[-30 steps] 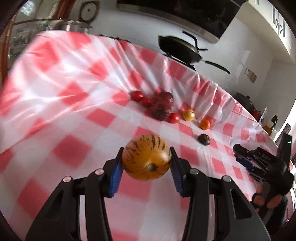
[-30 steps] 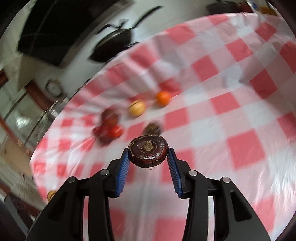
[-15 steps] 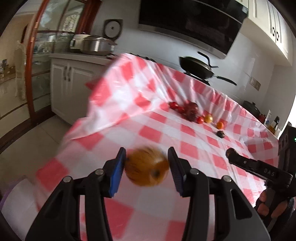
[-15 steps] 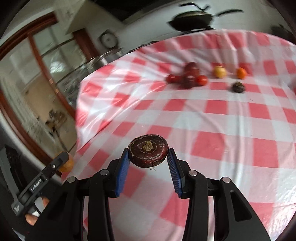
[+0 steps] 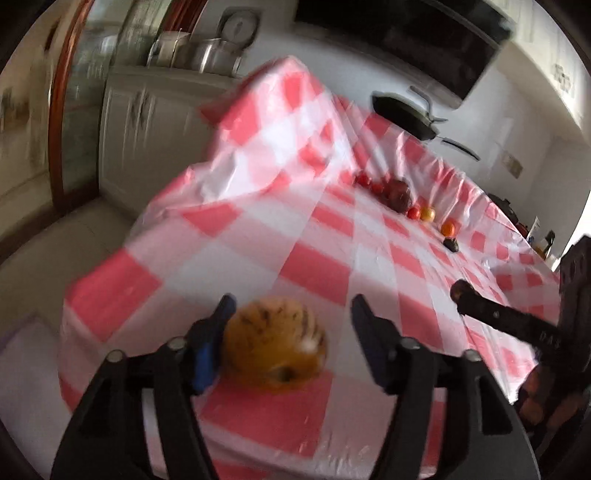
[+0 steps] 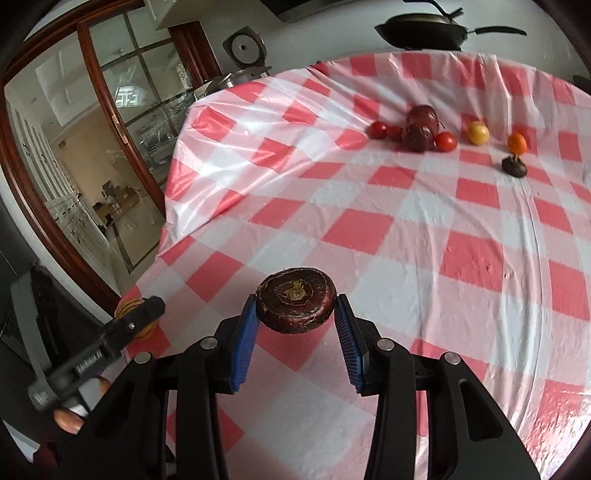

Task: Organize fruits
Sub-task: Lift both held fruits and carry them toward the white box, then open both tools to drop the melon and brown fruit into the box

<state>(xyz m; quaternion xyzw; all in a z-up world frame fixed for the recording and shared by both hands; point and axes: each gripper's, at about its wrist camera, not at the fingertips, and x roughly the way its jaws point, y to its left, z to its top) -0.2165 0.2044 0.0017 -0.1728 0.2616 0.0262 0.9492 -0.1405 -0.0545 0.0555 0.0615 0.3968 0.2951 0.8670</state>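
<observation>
My left gripper [image 5: 291, 314] is open; a yellow-orange striped fruit [image 5: 275, 343] lies between its jaws on the red-and-white checked cloth [image 5: 332, 266], touching the left pad, apart from the right. My right gripper [image 6: 295, 314] is shut on a flat dark-brown fruit [image 6: 295, 304], held just above the cloth [image 6: 424, 229] near the table's left front corner. The left gripper [image 6: 110, 339] also shows at the lower left of the right wrist view, with the striped fruit [image 6: 138, 321] behind its finger. A row of small fruits lies far across: red tomatoes [image 6: 445, 141], dark-red fruits [image 6: 419, 129], a yellow one [image 6: 478, 133], an orange one [image 6: 516, 143], a dark one [image 6: 514, 166].
The table edge and draped corner of the cloth [image 5: 258, 122] fall away to the left, with floor and white cabinets [image 5: 147, 122] beyond. A black pan [image 6: 421, 33] stands behind the table's far edge. A glass door with a wooden frame [image 6: 74, 147] is at the left.
My left gripper has swung back to the table's near left corner, opened and let the striped fruit down on the cloth. My right gripper keeps hold of the dark fruit and moved to the same corner.
</observation>
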